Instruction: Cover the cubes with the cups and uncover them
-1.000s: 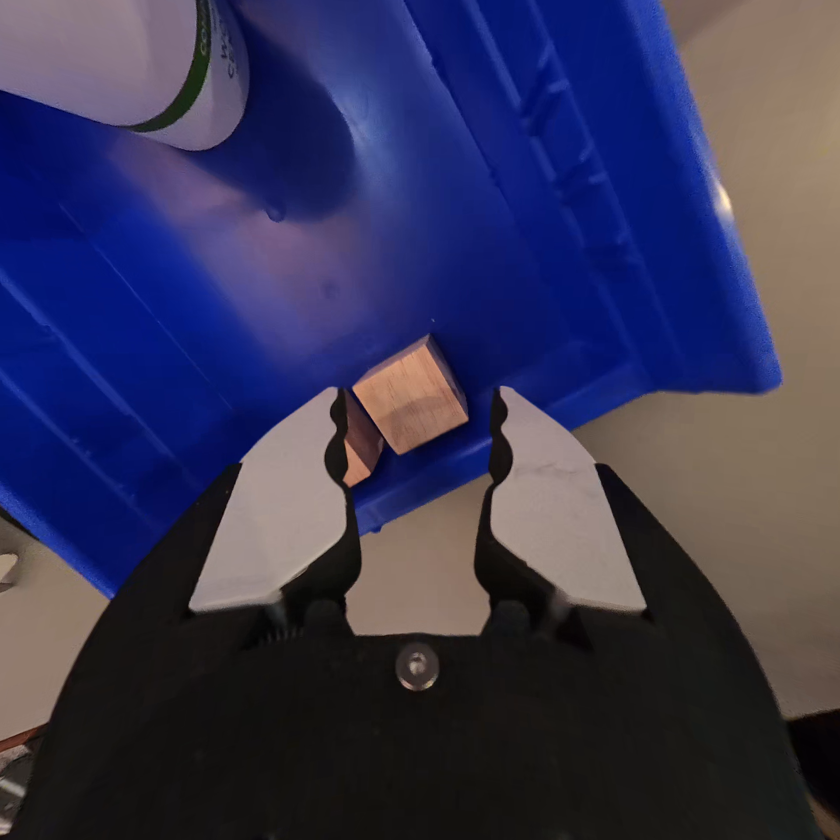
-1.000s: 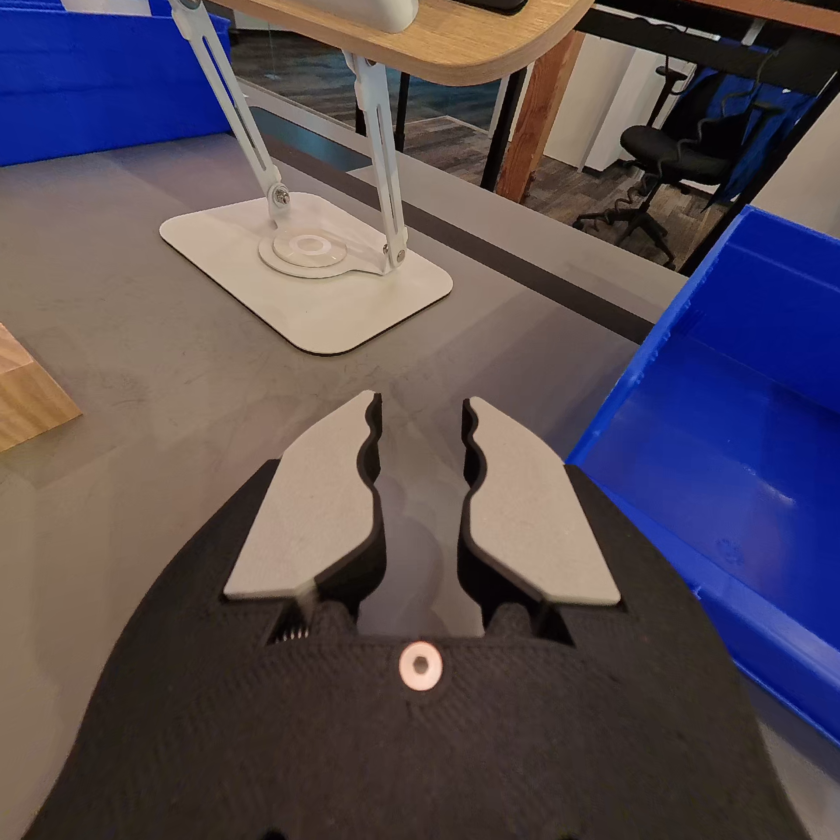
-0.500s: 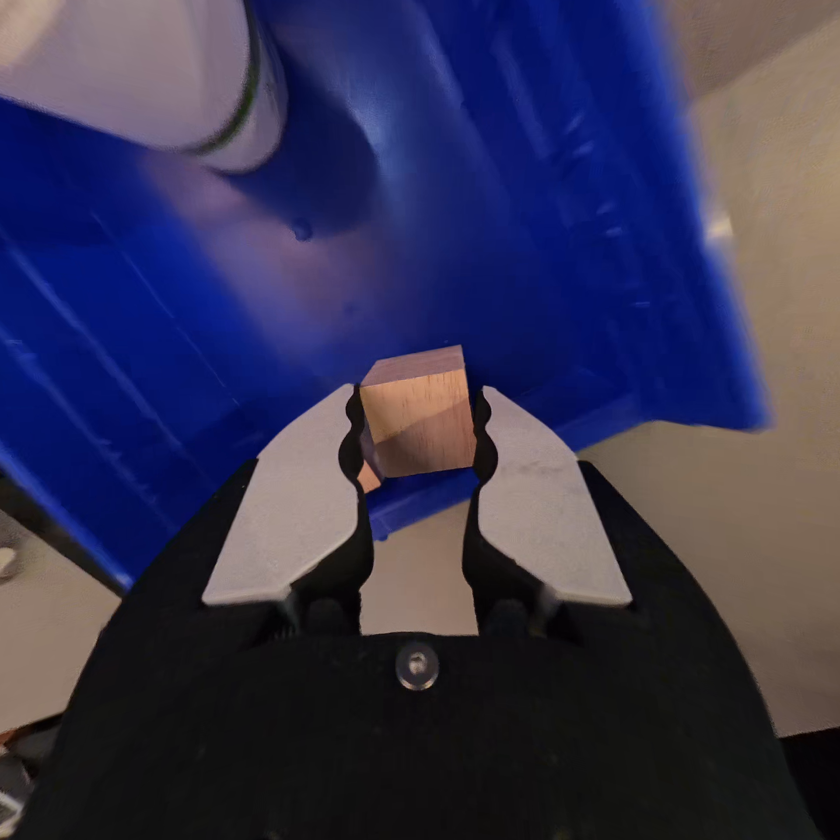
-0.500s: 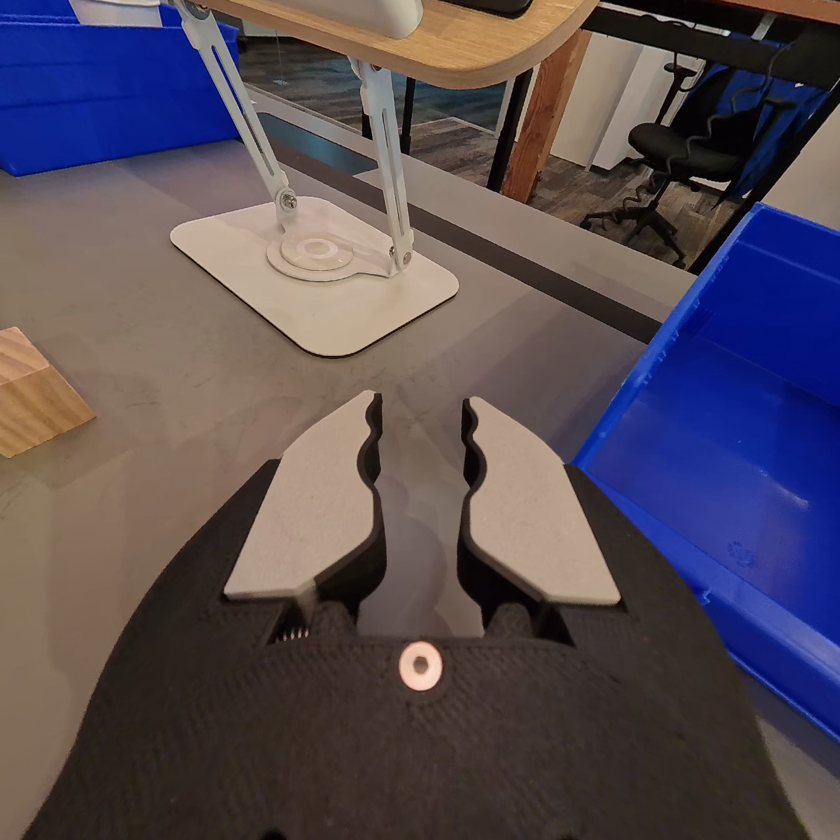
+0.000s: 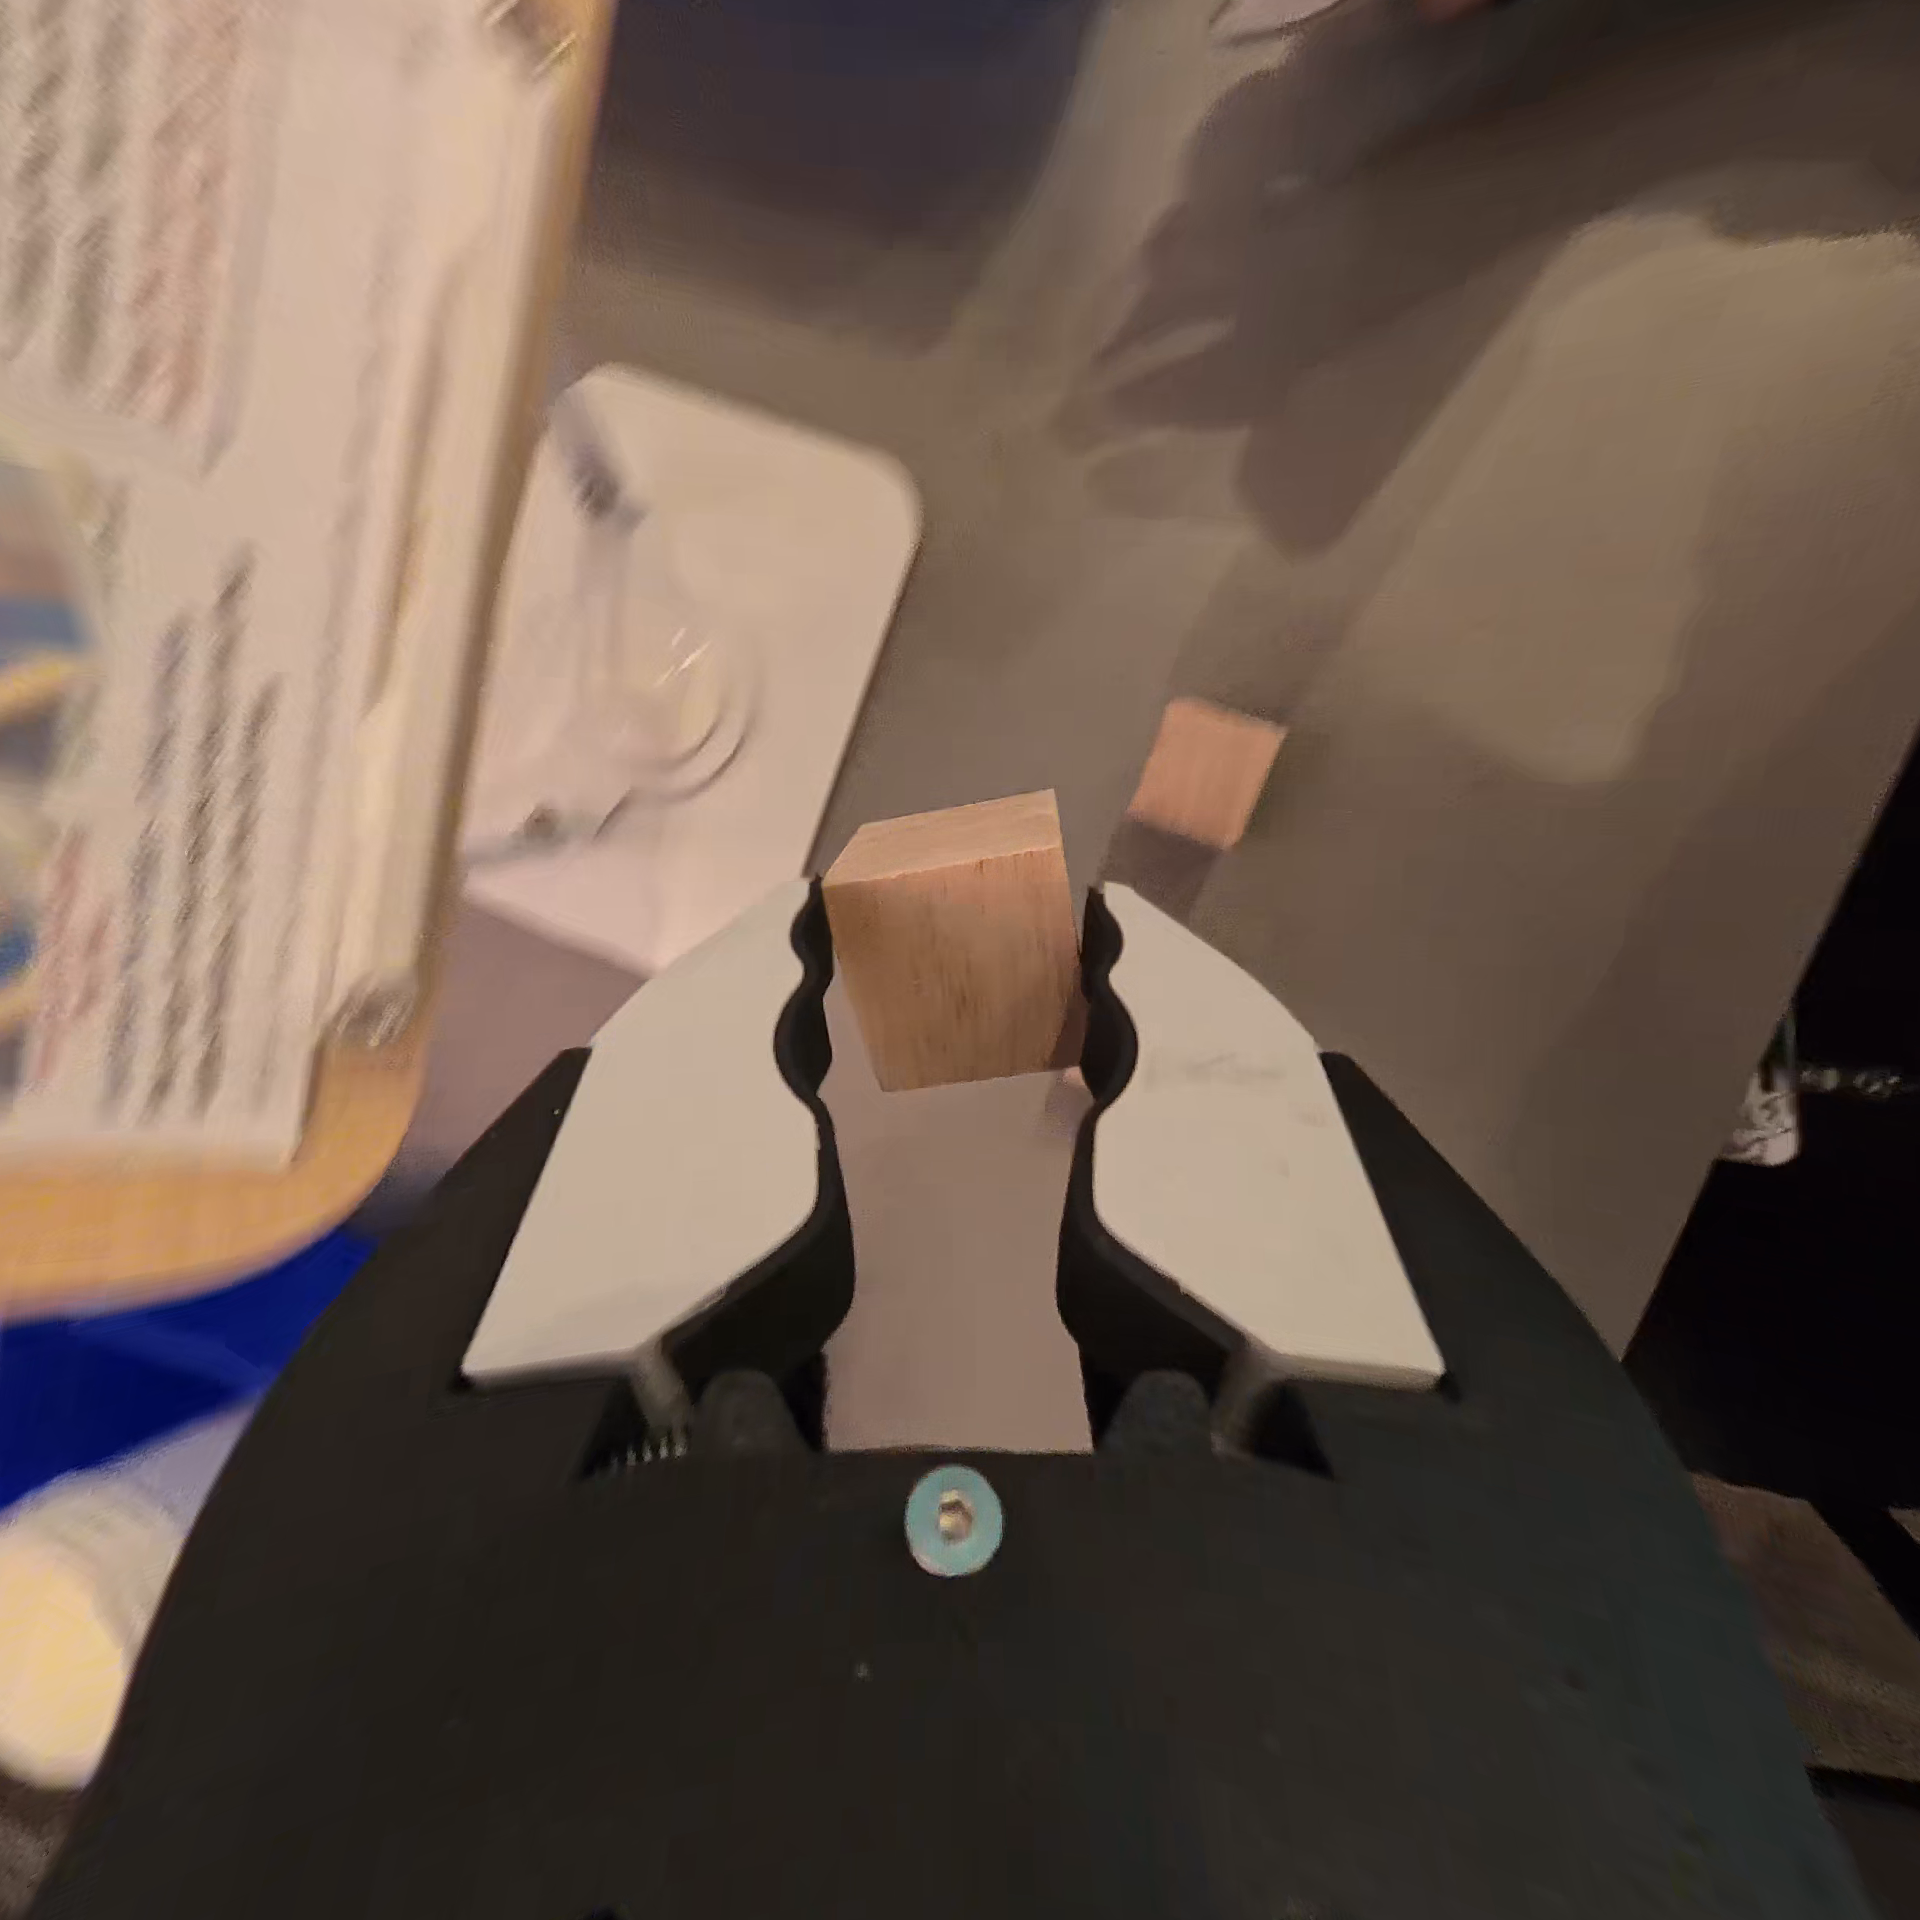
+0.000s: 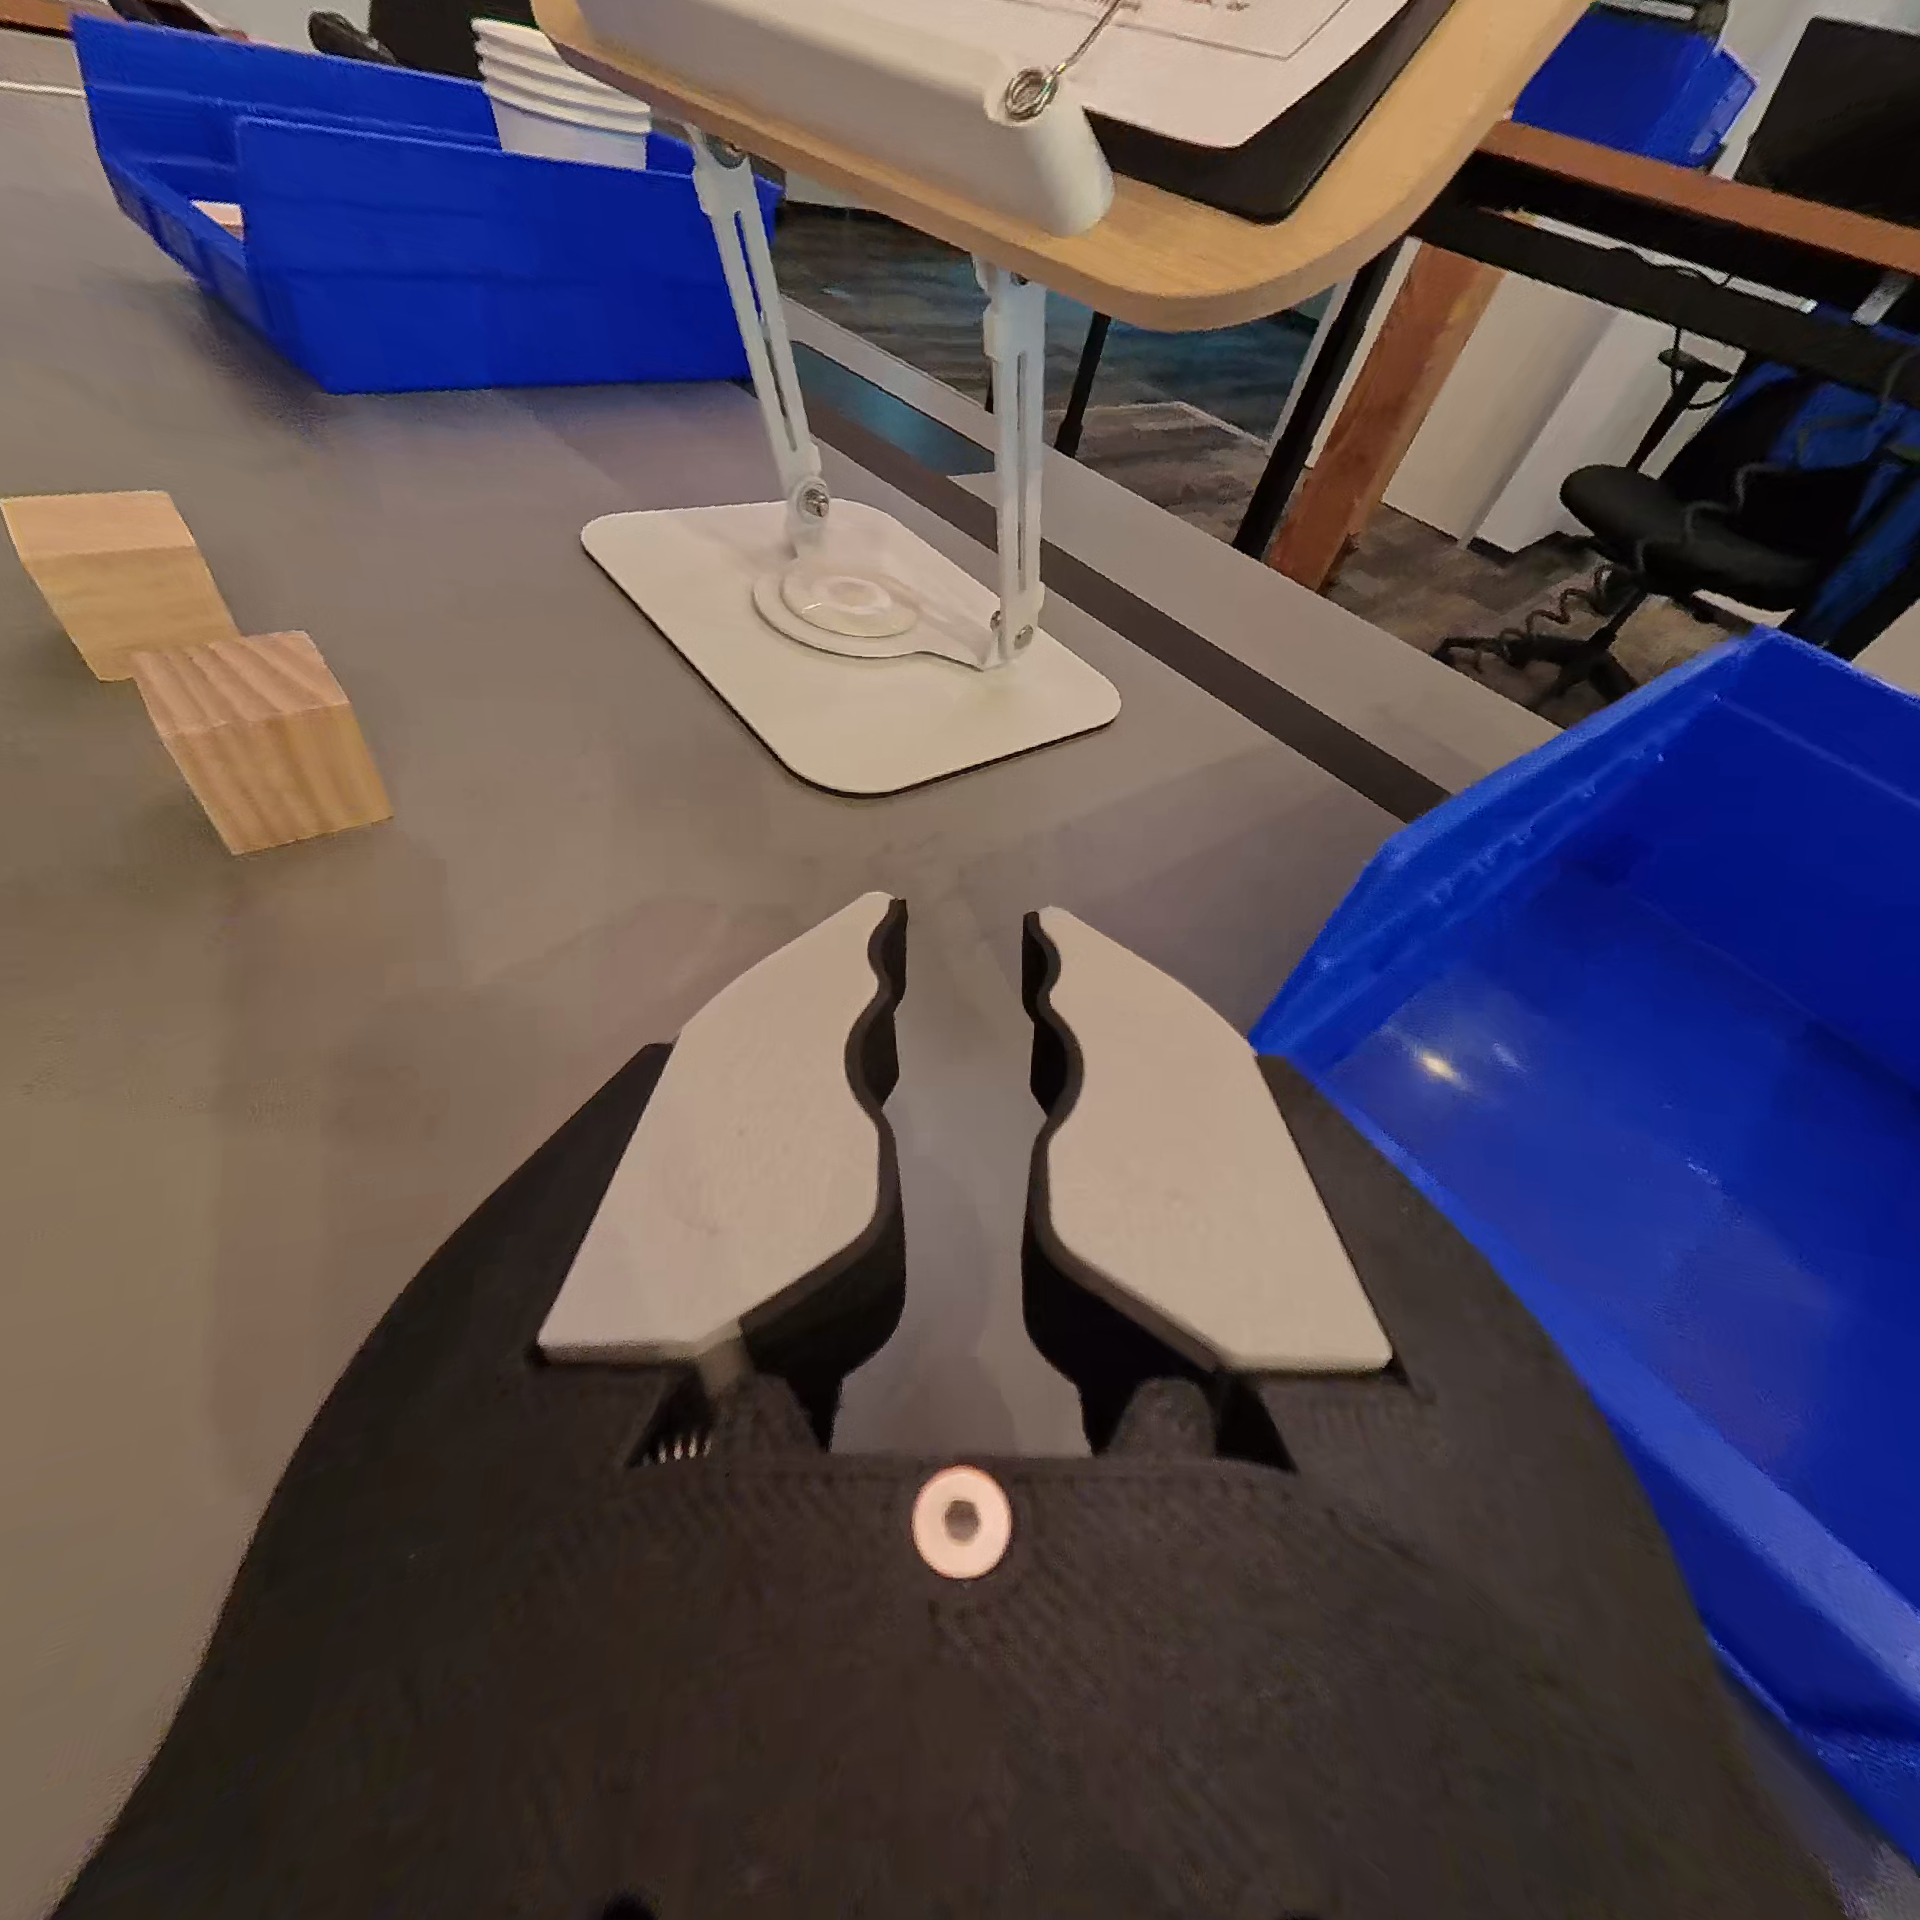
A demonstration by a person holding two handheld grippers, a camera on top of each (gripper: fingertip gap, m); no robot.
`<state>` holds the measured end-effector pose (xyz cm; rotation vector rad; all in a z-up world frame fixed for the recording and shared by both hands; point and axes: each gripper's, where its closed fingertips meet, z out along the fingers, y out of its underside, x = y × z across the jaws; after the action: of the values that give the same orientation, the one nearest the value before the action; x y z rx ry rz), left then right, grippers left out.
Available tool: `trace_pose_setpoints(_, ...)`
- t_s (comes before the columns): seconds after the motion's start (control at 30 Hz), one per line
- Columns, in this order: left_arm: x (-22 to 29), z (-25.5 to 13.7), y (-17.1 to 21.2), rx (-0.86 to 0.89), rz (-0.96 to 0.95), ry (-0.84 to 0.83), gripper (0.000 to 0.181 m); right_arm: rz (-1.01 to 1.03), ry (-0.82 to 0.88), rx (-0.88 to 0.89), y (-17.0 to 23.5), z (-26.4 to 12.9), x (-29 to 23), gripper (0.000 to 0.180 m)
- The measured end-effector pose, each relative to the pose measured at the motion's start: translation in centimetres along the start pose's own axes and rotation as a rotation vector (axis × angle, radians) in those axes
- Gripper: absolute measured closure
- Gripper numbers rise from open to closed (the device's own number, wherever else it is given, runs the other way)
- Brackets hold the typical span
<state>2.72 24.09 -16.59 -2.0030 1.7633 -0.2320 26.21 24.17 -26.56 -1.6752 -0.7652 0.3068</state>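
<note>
The left gripper (image 5: pixel 951 961) is clenched on a wooden cube (image 5: pixel 956 951), held clear above the grey worktop (image 5: pixel 1558 935). The right gripper (image 6: pixel 961 961) hangs low over the worktop, jaws parted and holding nothing; two cubes (image 6: pixel 260 743) lie ahead to its left, a blue bin (image 6: pixel 1621 1195) just right.

text: none legible | printed sheet (image 5: pixel 187 520) on stand: motion-blurred | page (image 6: pixel 1226 21) on stand: too small
</note>
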Motion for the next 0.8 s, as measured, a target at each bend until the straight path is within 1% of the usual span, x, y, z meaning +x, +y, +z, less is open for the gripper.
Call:
trace_pose_setpoints(0.07, 3.1, 3.3, -3.1, -0.017, 0.08, 0.077, 0.135, 0.0, 0.019, 0.009, -0.1, -0.7, 0.7, 0.16)
trace_pose_setpoints(0.17, 7.0, 8.1, -6.1, -0.043, 0.159, 0.172, 0.135, 0.016, 0.044, 0.018, -0.1, -1.4, 1.6, 0.161)
trace_pose_setpoints(0.27, 9.0, 12.3, -6.5, -0.127, 0.239, 0.175, 0.135, 0.018, 0.058, 0.015, -0.1, -1.6, 2.0, 0.161)
trace_pose_setpoints(0.37, 10.7, 15.2, -6.2, -0.155, 0.257, 0.233, 0.135, 0.02, 0.072, 0.015, -0.2, -1.7, 2.3, 0.161)
trace_pose_setpoints(0.47, 10.8, 16.8, -5.6, -0.181, 0.293, 0.219, 0.135, 0.025, 0.077, 0.019, -0.3, -1.8, 2.4, 0.162)
trace_pose_setpoints(0.63, 10.6, 17.6, -6.2, -0.174, 0.306, 0.245, 0.135, 0.029, 0.085, 0.014, -0.2, -1.9, 2.6, 0.161)
trace_pose_setpoints(0.8, 10.7, 18.6, -6.0, -0.21, 0.352, 0.237, 0.134, 0.029, 0.09, 0.01, 0.0, -1.9, 2.7, 0.161)
